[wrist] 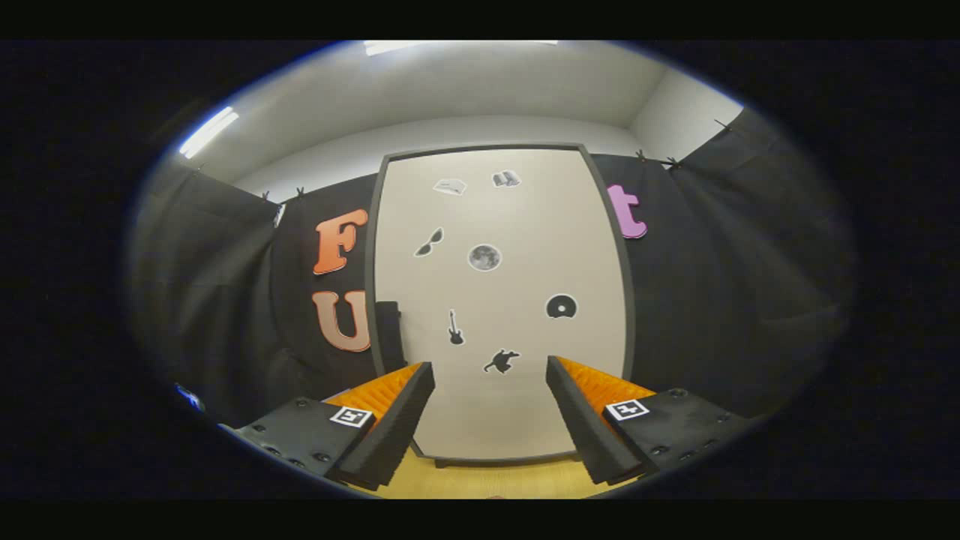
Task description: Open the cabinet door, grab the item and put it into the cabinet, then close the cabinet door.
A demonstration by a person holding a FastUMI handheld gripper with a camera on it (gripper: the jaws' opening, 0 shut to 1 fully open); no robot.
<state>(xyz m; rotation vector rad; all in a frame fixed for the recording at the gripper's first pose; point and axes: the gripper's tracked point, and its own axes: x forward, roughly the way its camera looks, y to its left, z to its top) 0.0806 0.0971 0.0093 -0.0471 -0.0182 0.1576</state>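
Gripper view. The tool (490,371) is released, its two fingers (401,420) spread wide with nothing between them; each finger carries ribbed padding and one square black-and-white marker tag. Straight ahead, beyond the fingertips, stands the cabinet (501,300), door closed: a tall, smooth, cream-coloured rectangular panel in a thin dark frame with rounded top corners. Seven small monochrome stickers (484,257) dot the door: sunglasses, a moon-like disc, a record, a guitar, a leaping figure, an open book and one pale shape too small to identify. No legible writing appears on them. The cabinet rests on a pale wood-grain worktop (480,484).
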